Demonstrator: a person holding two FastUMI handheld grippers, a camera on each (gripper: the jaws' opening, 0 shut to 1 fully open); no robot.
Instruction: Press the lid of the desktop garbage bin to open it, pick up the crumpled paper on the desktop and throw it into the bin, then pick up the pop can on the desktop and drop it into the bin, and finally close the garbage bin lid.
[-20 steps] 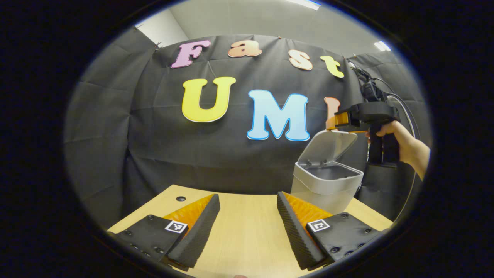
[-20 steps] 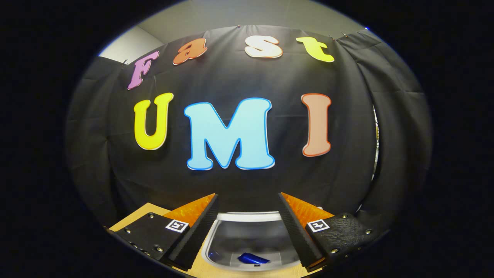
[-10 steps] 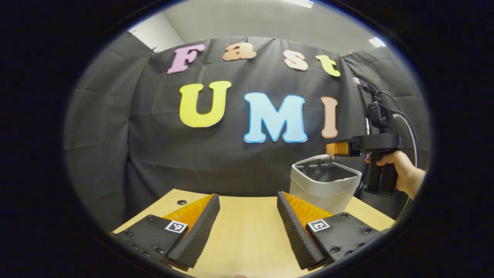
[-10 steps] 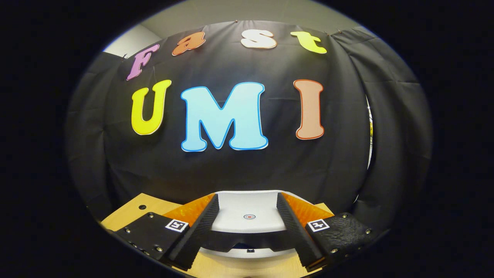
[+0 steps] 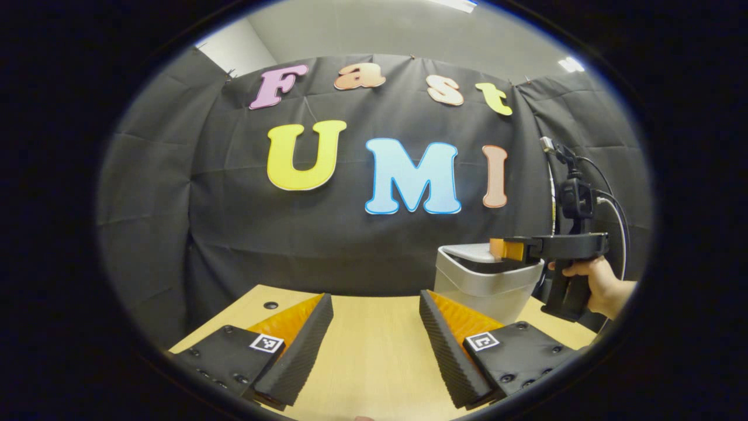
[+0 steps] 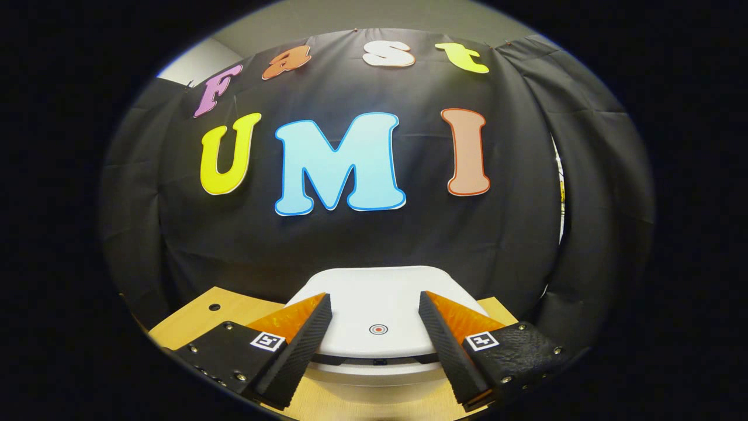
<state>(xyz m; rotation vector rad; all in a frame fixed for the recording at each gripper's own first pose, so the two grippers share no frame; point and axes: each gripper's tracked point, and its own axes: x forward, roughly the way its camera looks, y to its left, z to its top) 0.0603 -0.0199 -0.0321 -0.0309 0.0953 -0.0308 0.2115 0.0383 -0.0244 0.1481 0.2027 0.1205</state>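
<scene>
Counted on the table [image 5: 374, 345]: one bin [image 5: 485, 289], with one lid [image 6: 380, 301] marked by one round target dot [image 6: 378, 329]. One small hole [image 5: 270, 305] in the tabletop. Two grippers: the left gripper [image 5: 376, 327] with two fingers [image 5: 304, 345] set apart, and the right gripper [image 6: 374, 330], likewise two fingers [image 6: 447, 345] set apart. One hand [image 5: 602, 280], one cable [image 5: 613, 204] above it. One ceiling light [image 5: 570, 63].

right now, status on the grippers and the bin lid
Right gripper open, on the lid. Lid almost down on bin, thin gap at front. Left gripper open over table.
</scene>
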